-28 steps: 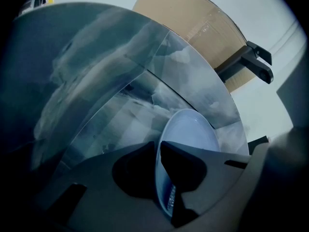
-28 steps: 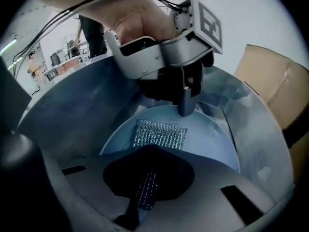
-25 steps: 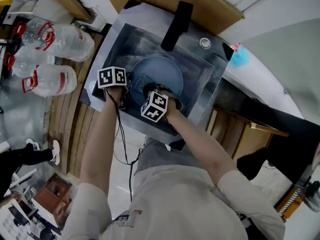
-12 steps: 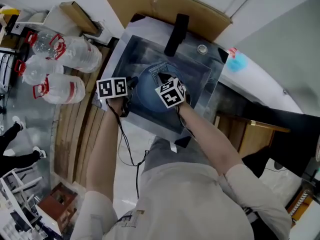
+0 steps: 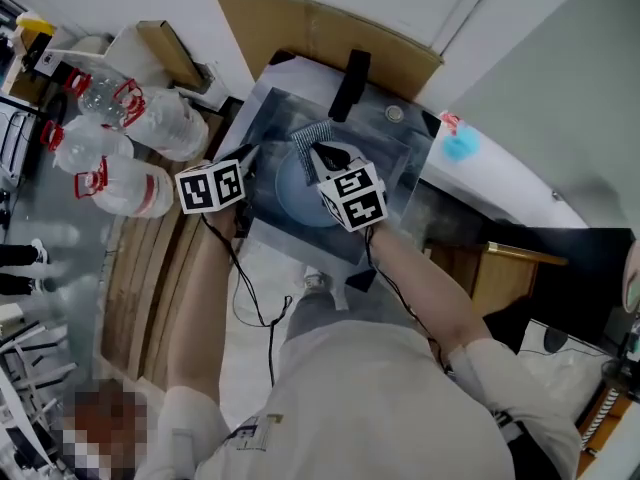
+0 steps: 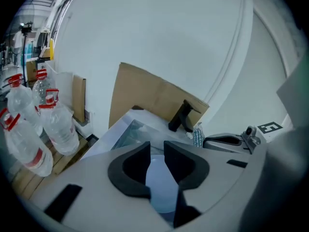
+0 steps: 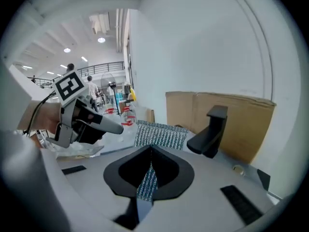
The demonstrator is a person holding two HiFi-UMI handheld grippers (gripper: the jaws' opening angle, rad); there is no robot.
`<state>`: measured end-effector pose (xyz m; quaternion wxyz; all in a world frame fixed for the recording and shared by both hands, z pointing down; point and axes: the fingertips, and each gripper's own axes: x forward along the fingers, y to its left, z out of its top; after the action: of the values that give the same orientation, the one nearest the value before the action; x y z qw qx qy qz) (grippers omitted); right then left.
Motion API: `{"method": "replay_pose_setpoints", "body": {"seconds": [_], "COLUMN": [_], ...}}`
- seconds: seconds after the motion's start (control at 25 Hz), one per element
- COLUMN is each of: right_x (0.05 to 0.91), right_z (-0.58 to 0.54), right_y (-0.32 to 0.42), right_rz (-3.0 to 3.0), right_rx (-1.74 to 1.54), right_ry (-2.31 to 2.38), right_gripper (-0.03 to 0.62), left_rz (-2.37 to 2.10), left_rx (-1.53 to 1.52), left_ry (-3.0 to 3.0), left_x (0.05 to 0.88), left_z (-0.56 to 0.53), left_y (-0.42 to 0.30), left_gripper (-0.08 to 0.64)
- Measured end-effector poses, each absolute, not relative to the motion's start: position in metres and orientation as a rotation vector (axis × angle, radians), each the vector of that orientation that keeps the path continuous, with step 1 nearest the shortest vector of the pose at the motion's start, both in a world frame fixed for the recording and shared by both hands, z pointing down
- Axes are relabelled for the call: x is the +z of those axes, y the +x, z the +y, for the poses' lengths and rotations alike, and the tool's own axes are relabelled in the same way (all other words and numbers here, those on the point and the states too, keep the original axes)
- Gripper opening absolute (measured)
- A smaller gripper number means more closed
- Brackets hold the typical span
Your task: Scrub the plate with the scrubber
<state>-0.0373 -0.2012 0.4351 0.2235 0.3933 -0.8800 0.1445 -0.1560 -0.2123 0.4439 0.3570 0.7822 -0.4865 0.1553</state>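
A round blue plate lies flat in the steel sink; through the left gripper's gap I see the plate far below. My left gripper hangs above the sink's left side. Its jaws have just been closing, a gap stays and nothing is between them. My right gripper is shut on a silvery mesh scrubber, held up above the plate and apart from it. The left gripper also shows in the right gripper view.
A black faucet stands at the sink's far rim, with a cardboard sheet behind it. Large water bottles stand on the wooden floor to the left. A light blue object lies on the white counter to the right.
Both grippers have risen out of the sink. The left one has let go of the plate's left rim. The right one has lifted the scrubber off the plate.
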Motion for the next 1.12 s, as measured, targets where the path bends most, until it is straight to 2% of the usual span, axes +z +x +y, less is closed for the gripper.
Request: {"method": "replay_pose_setpoints", "body": {"seconds": [0.24, 0.56, 0.92, 1.12], "right_x": [0.351, 0.236, 0.142, 0.107], "right_z": [-0.183, -0.158, -0.122, -0.101], "right_y": [-0.033, -0.028, -0.005, 0.009], "right_rz": [-2.575, -2.770, -2.875, -2.897], "right_rx": [0.376, 0.224, -0.085, -0.243], "right_ry": [1.155, 1.146, 1.155, 1.155], "right_gripper": [0.034, 0.034, 0.034, 0.035], "left_rz": [-1.299, -1.351, -1.440, -1.468], "left_rx": [0.392, 0.611, 0.398, 0.407], "left_ry": [2.186, 2.450, 2.620, 2.716], "left_x": [0.378, 0.304, 0.205, 0.164], "left_z": [-0.197, -0.173, -0.149, -0.127], "left_y": [-0.152, -0.129, -0.107, -0.091], "left_gripper": [0.094, 0.083, 0.047, 0.044]}}
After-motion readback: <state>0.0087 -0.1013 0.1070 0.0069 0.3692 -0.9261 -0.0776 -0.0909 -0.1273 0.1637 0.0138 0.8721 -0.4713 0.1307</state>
